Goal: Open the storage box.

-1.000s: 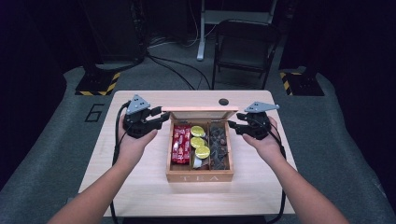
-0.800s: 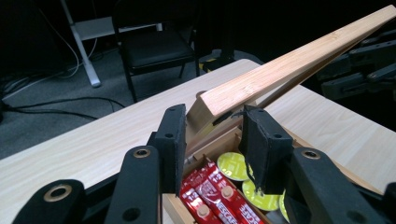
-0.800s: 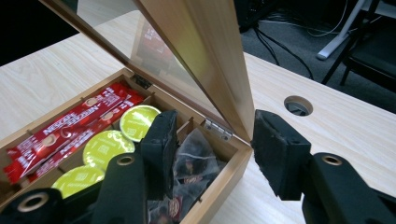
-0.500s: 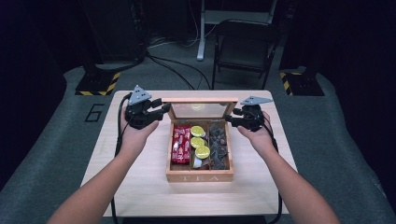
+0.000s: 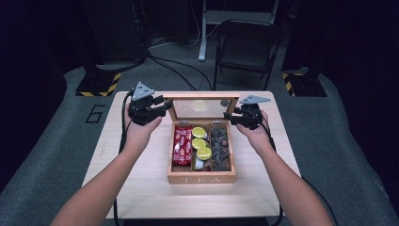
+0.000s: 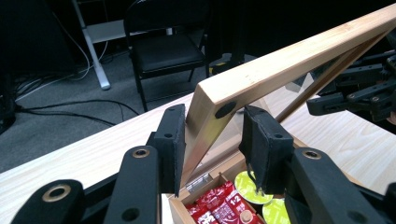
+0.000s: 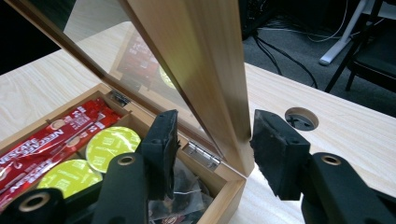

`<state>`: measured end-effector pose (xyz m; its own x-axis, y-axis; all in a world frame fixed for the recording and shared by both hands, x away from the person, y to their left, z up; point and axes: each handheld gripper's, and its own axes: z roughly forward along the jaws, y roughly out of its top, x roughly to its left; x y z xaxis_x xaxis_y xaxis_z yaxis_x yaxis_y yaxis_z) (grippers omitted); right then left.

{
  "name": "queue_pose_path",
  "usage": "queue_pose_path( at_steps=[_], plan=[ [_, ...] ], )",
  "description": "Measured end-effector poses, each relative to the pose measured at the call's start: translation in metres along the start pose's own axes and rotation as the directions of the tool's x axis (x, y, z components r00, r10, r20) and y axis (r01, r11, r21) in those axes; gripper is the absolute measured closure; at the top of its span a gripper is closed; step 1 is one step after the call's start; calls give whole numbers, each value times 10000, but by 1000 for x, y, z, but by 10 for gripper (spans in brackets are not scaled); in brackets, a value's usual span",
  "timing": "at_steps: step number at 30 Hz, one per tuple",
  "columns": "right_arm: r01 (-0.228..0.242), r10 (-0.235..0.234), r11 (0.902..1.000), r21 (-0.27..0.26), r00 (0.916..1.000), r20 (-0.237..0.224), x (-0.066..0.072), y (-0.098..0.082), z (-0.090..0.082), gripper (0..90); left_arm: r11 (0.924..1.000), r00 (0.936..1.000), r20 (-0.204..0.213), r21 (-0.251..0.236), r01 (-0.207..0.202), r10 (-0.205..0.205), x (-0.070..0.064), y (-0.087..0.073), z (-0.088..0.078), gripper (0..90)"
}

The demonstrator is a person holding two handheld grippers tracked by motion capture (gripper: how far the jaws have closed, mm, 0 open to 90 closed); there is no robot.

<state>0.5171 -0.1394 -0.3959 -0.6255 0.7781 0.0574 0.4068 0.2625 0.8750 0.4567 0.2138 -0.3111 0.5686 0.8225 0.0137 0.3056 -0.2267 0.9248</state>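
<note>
Left gripper (image 5: 157, 107), left of centre in the high view: jaws set astride the left edge of the glazed lid (image 5: 201, 106), one pad on each face; in the left gripper view the outer pad (image 6: 173, 140) lies against the wood and the inner pad (image 6: 261, 144) sits close on the glass side, so it reads as a light grasp on the lid frame (image 6: 280, 65), placed near the top corner, likely for leverage on the hinge. Tea box (image 5: 201, 178), centre of frame on the wooden table (image 5: 141, 188): open, the lid raised near upright at its far side; three compartments hold red sachets (image 5: 182, 145) on the left, round yellow-green capsules (image 5: 199, 142) in the middle and dark tea bags (image 5: 220, 146) on the right. Right gripper (image 5: 234, 117), right of centre: jaws astride the lid's right edge low by the hinge (image 7: 201, 155); a gap shows at each pad (image 7: 280, 154), so the grasp is loose or merely guiding. Paired placement suggests the lid is being swung evenly from both sides.
</note>
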Motion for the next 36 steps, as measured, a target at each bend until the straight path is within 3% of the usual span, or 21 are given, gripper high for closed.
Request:
queue_pose_path(
  at_steps=[13, 17, 25, 29, 36],
  plan=[
    [-6, 3, 9998, -197, 9999, -131, -8, -4, 16, 501, 9999, 9998, -203, -102, 89, -91, 5, 4, 9, 603],
    [-135, 134, 9999, -91, 9999, -47, -9, -5, 20, 498, 9999, 9996, -270, 128, 45, -41, 5, 3, 16, 612],
    [-36, 36, 9999, 106, 10000, 34, -10, -5, 25, 546, 9999, 9986, -509, -10, 172, -173, 6, 4, 22, 616],
    [-96, 99, 9998, 172, 9998, -176, -13, -4, 25, 547, 9997, 9988, -420, 7, 253, -252, 6, 0, 22, 570],
    [-343, 343, 9994, 52, 9994, 14, -14, -2, 30, 543, 9997, 9988, -435, 95, 244, -240, 9, -15, 17, 533]
  ],
)
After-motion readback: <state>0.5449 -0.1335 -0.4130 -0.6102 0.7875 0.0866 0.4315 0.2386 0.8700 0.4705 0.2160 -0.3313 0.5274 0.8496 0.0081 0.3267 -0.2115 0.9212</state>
